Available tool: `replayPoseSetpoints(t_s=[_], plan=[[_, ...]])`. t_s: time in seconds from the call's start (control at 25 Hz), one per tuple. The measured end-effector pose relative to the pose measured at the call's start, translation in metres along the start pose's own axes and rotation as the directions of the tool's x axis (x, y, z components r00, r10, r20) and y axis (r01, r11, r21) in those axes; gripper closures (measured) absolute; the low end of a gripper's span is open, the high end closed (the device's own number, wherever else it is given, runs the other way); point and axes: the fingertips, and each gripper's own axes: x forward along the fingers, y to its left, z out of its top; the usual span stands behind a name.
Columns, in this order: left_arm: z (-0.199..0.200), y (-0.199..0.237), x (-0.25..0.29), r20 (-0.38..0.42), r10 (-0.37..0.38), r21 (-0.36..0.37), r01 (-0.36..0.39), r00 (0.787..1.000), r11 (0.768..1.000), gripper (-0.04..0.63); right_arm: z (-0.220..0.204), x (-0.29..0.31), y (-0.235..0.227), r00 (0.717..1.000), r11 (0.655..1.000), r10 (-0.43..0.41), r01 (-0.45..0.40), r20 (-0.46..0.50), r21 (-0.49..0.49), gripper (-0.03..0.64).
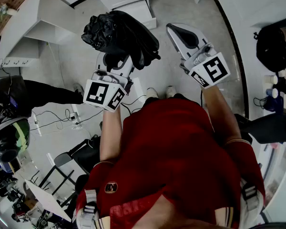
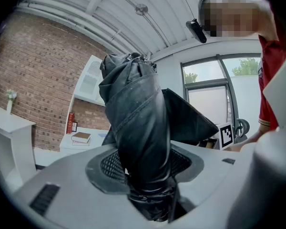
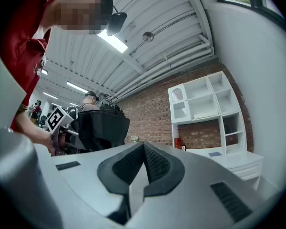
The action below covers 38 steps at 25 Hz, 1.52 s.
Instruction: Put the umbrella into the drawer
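Beyond umbrella (image 1: 119, 35), head view shows drawer (image 1: 139, 11).

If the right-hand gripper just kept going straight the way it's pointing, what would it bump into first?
Nothing close: the right gripper has free air ahead, then probably the brick wall, between the umbrella and white shelves. Depth is unclear.

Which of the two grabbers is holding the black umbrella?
The left gripper: the umbrella is clamped between its jaws. The right gripper has its jaws closed together on nothing.
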Motion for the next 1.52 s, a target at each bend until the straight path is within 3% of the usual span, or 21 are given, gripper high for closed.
replayPoseSetpoints(t_s=[0.56,0.88,1.52], plan=[[-0.008,0.005,0.0,0.004,-0.006,0.0,0.006,1.0,1.0,0.364,-0.002,-0.006,-0.003,1.0,1.0,-0.006,0.006,0.025,0.009,0.621],[-0.002,0.054,-0.038,0.02,-0.019,-0.015,0.02,1.0,1.0,0.364,-0.004,0.039,0.039,1.0,1.0,-0.015,0.015,0.002,-0.009,0.621],[-0.008,0.088,-0.043,0.007,-0.019,-0.026,0.019,1.0,0.999,0.364,-0.018,0.063,0.044,0.999,1.0,-0.025,0.025,-0.029,-0.004,0.621]])
